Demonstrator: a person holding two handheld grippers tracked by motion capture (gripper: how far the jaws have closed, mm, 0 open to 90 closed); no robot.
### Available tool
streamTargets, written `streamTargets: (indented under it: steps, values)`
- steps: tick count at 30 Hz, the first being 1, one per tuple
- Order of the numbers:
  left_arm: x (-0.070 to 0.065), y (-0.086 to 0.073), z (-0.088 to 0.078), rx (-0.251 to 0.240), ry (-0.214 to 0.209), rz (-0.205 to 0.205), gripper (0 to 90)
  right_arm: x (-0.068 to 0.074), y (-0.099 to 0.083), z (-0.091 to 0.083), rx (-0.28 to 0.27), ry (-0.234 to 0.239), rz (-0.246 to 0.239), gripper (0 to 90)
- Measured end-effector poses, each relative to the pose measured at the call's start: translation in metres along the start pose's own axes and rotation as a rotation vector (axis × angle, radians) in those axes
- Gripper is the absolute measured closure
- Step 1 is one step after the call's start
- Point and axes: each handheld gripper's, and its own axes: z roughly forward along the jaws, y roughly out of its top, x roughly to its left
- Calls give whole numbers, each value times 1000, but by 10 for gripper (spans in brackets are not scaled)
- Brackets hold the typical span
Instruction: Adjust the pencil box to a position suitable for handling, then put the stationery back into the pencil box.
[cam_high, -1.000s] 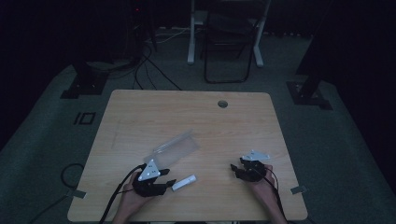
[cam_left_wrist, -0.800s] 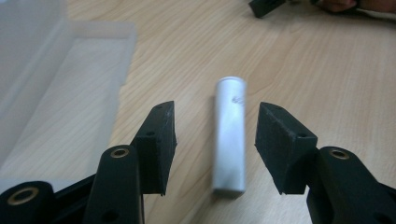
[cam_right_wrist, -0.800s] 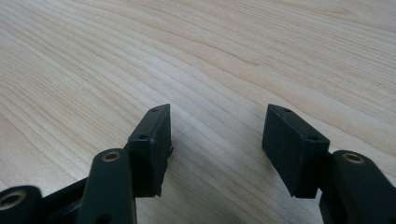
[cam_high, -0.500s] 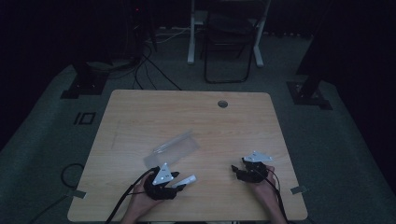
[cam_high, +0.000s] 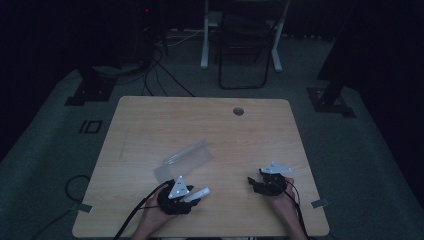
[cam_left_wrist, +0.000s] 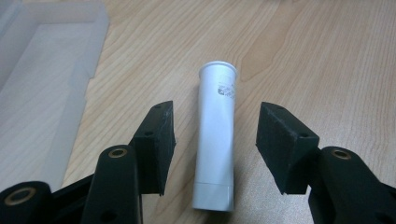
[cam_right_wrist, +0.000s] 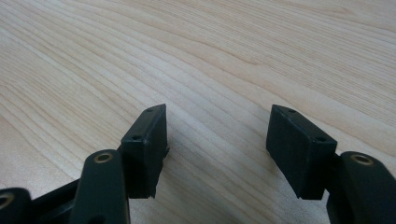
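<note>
Pale wood table (cam_high: 150, 120); clear plastic box (cam_high: 184, 160) lies near the left gripper (cam_left_wrist: 212, 140), apparently empty; white tube (cam_left_wrist: 215, 140) lies flat between its spread jaws, long axis pointing away, untouched; right gripper (cam_right_wrist: 215, 144) well apart, jaws spread over bare wood.

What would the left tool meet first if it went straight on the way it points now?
The white tube. It lies on the table between the open jaws of the left tool, lengthwise along its line, untouched on both sides.
</note>
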Motion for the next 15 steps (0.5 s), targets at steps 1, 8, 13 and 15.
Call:
streamTargets:
  steps: [1,8,13,15]
  values:
    - [0,0,0,1,-1,0,470,0,0,0,0,0,1,383]
    - [-1,0,1,5,-4,0,470,0,0,0,0,0,-1,382]
    - [-1,-1,2,12,-11,-3,477,0,0,0,1,1,-2,379]
    - [-1,-1,2,14,-15,-2,486,0,0,0,1,1,-2,379]
